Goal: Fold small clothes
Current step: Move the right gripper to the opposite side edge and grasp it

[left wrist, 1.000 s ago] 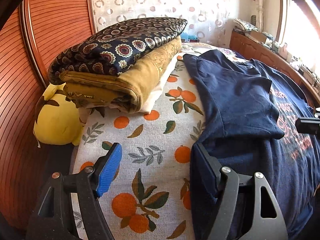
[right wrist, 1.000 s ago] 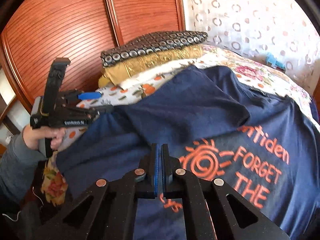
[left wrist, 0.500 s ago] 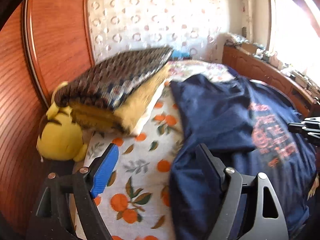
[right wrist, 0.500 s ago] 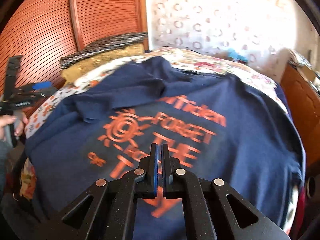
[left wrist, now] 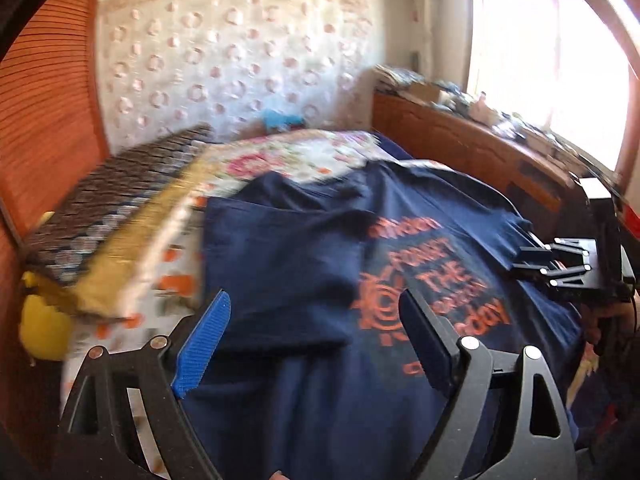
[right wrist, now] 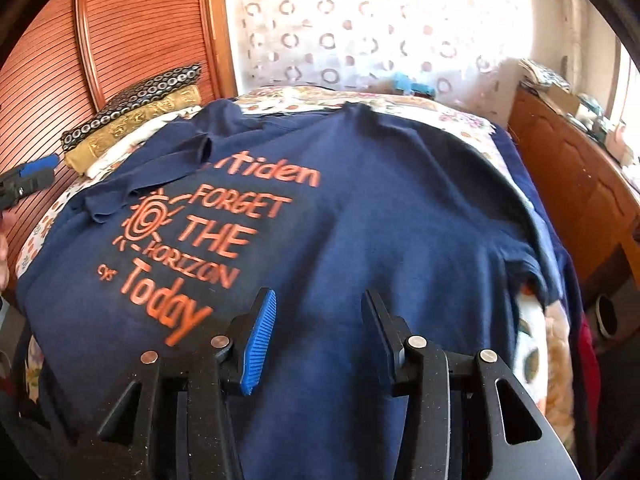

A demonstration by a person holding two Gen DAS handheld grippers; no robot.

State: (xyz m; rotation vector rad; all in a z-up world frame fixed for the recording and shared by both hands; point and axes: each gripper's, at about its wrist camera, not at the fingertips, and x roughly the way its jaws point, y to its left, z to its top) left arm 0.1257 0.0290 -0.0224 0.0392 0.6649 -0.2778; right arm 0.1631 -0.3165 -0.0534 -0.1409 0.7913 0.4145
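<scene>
A navy T-shirt with orange lettering lies flat on the bed, its left sleeve folded inward over the chest; it also shows in the left wrist view. My left gripper is open and empty, above the shirt's left side. My right gripper is open and empty, above the shirt's lower middle near the hem. The right gripper also shows in the left wrist view at the shirt's right edge. The left gripper shows in the right wrist view at the far left.
A stack of folded blankets lies at the bed's left, with a yellow plush toy beside it. A wooden wardrobe stands left. A wooden sideboard with clutter runs along the right. The bed sheet has a floral print.
The right gripper has opened from shut. Both grippers have swung to the right, the left one from the orange-print sheet to over the shirt. The shirt has not moved.
</scene>
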